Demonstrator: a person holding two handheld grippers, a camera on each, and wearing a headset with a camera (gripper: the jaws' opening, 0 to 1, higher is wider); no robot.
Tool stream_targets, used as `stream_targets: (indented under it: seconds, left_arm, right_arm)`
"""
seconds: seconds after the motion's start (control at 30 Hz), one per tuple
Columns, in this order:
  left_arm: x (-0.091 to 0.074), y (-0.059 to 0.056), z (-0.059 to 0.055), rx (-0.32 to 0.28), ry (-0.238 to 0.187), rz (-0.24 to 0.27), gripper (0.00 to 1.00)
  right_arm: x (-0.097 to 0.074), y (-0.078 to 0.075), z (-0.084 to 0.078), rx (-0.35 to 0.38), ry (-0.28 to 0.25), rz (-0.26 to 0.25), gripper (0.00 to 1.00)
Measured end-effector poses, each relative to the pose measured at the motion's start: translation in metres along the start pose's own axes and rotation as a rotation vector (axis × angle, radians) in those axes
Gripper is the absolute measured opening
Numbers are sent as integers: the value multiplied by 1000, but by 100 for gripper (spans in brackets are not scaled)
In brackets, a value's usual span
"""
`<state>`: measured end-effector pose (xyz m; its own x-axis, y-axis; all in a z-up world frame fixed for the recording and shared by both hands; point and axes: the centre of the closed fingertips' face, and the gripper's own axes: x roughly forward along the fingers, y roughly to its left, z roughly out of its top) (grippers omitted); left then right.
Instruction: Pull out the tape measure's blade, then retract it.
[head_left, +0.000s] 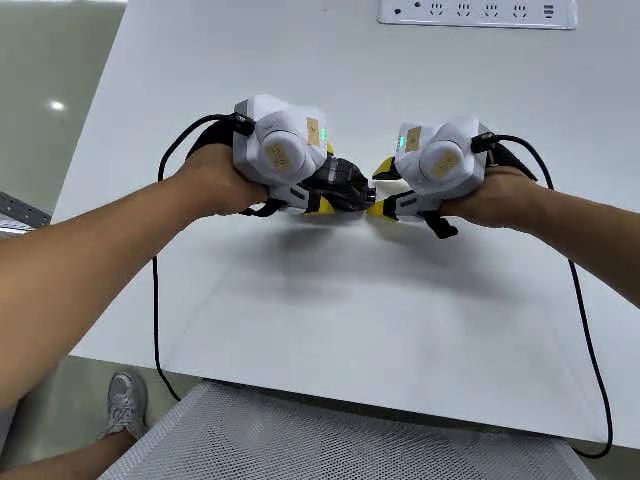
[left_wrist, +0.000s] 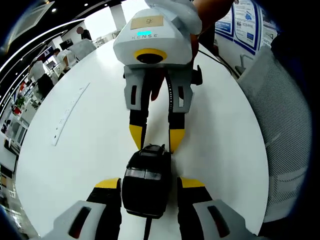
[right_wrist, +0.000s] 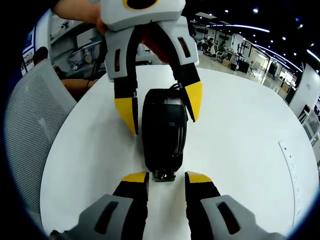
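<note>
One black tape measure (right_wrist: 162, 130), which the left gripper (left_wrist: 150, 184) is clamping, is running left-to-right, its blade hook (right_wrist: 164, 174) pointing between the parted jaws of the right gripper (right_wrist: 166, 178).

Most of the tape measure (head_left: 340, 184) hidden between left gripper (head_left: 325, 180) and right gripper (head_left: 381, 188) in the head view, power strip (head_left: 478, 12) cut off by the top edge, wall posters (left_wrist: 247, 22) too blurred to read

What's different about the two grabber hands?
The left gripper hugs the tape measure around its black case; the right gripper only brackets its small front tip. Left gripper's jaws touch it; right gripper's jaws leave gaps. Both have yellow jaw ends and face each other.
</note>
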<state>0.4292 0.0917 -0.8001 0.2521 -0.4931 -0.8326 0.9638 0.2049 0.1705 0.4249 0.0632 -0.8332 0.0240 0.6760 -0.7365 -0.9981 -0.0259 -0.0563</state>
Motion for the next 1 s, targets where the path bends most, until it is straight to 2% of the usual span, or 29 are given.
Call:
stream_targets:
  seconds: [0.37,0.63,0.7,1.0]
  left_arm:
    - [1,2,0,30,8,-7,34]
    - [0,2,1,44,12,-14,33]
    - [0,2,1,43,13,-16,33]
    - [0,1,0,40,24,-26,32]
  right_arm:
    - [6,1,-2,-36,10,7,19]
    - [6,3,-1,-46,12,14,15]
    - [6,2,0,-69,10,10,13]
    - [5,3,-1,-87,25,5,12]
